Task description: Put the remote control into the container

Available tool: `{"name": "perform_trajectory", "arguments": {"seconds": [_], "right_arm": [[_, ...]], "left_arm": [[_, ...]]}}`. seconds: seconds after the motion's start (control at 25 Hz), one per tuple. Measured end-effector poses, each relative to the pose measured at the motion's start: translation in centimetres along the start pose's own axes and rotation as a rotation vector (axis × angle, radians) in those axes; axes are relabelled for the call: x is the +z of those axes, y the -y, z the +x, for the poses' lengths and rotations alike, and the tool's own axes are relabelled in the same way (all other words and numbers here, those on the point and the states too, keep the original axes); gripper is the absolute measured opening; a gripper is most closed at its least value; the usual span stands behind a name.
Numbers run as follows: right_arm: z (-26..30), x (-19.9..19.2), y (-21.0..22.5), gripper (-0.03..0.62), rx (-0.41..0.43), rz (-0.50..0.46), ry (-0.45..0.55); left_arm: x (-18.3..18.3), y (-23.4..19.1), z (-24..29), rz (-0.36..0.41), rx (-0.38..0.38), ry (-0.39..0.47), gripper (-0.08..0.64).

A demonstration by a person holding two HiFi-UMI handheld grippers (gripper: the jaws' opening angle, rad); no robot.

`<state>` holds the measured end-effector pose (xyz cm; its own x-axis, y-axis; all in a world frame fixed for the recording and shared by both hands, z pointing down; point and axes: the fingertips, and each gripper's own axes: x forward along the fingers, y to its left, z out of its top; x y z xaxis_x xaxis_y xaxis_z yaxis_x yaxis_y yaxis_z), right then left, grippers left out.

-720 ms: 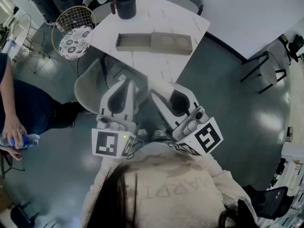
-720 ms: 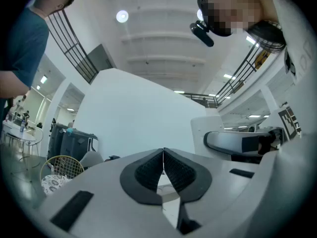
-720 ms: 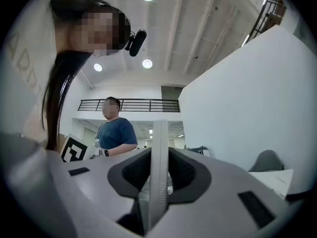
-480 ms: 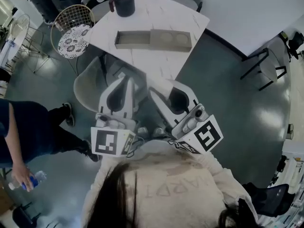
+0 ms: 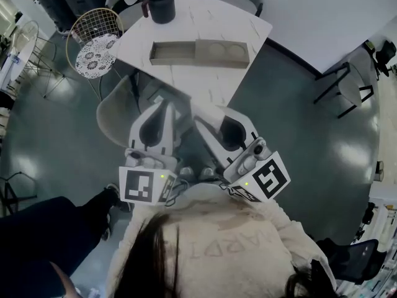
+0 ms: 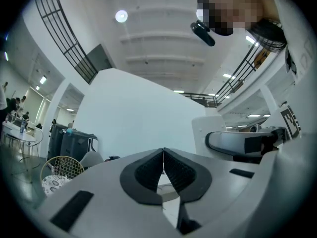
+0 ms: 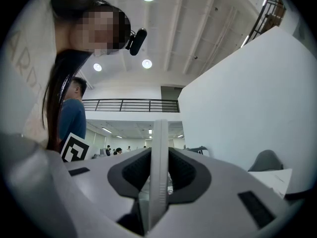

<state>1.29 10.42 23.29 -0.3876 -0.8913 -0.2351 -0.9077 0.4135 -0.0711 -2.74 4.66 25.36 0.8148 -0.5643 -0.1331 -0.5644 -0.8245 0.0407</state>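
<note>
A long grey-brown container (image 5: pixel 198 53) lies on the white marble table (image 5: pixel 201 17) ahead of me, with an open trough at its left and two round wells at its right. Both grippers hang close to my chest, short of the table. My right gripper (image 5: pixel 200 112) is shut on the white remote control (image 7: pixel 159 133), which stands edge-on between its dark pads (image 7: pixel 184 172) in the right gripper view. My left gripper (image 5: pixel 165 106) is shut with nothing between its pads (image 6: pixel 146 170), which meet in the left gripper view.
A black jug (image 5: pixel 163 5) stands at the table's far corner. A wire chair with a patterned cushion (image 5: pixel 96 45) is left of the table, a grey chair (image 5: pixel 115 113) is tucked at its near side. A person in dark clothing (image 5: pixel 43 241) is at lower left.
The person at the left, who carried a water bottle, has walked down the picture to the lower left corner. Both grippers have kept their places.
</note>
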Motion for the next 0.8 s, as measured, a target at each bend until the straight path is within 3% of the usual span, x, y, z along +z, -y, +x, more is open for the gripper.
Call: {"name": "perform_trajectory", "arguments": {"seconds": [0.8], "right_arm": [[1.6, 0.1, -1.0, 0.094, -0.018, 0.015, 0.015]], "left_arm": [[0.3, -1.7, -0.5, -0.015, -0.018, 0.003, 0.013]]}}
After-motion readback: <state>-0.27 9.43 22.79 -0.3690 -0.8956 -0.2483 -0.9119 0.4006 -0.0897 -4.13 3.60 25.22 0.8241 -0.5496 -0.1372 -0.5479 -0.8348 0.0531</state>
